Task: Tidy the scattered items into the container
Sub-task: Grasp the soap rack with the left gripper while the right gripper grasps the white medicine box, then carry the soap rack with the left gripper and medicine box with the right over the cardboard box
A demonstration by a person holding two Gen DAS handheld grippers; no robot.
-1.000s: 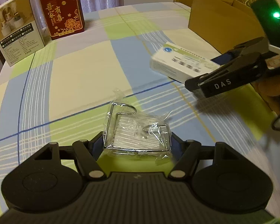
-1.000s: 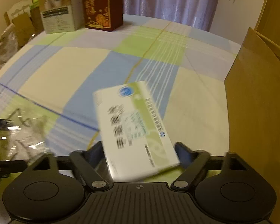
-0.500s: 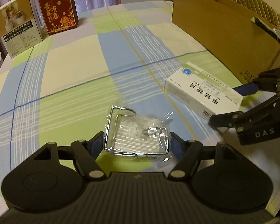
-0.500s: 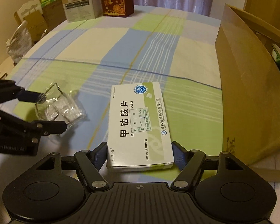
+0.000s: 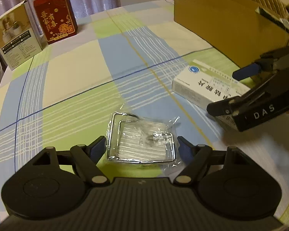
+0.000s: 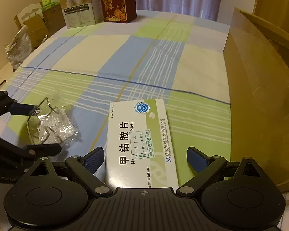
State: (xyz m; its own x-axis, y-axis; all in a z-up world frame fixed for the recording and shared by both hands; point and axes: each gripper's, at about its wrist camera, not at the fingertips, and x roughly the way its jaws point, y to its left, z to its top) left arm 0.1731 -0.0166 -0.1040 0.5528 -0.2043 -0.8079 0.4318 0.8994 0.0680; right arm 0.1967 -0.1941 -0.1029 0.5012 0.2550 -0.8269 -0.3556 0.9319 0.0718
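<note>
A table covered in a blue, green and cream checked cloth (image 6: 109,53) fills both views. At the far left edge stand two upright cartons side by side: a pale product box (image 5: 15,44) and a dark red gift box (image 5: 55,25) with gold characters. Nearer, toward the left, a wire rack sealed in a clear plastic bag (image 5: 142,140) lies flat on the cloth. The left gripper (image 5: 141,147) sits low over it with its jaws spread apart, one blue pad on each side of the bag, close to the wire frame but not visibly pressing it. Just to the right lies a white and green medicine box (image 6: 140,144), flat, printed face up. The right gripper (image 6: 145,158) straddles its near end, jaws wide, with a gap showing between each pad and the box, so nothing is grasped. At the far right stands a tall brown cardboard container (image 6: 260,100), its wall near the medicine box but apart from it.
</note>
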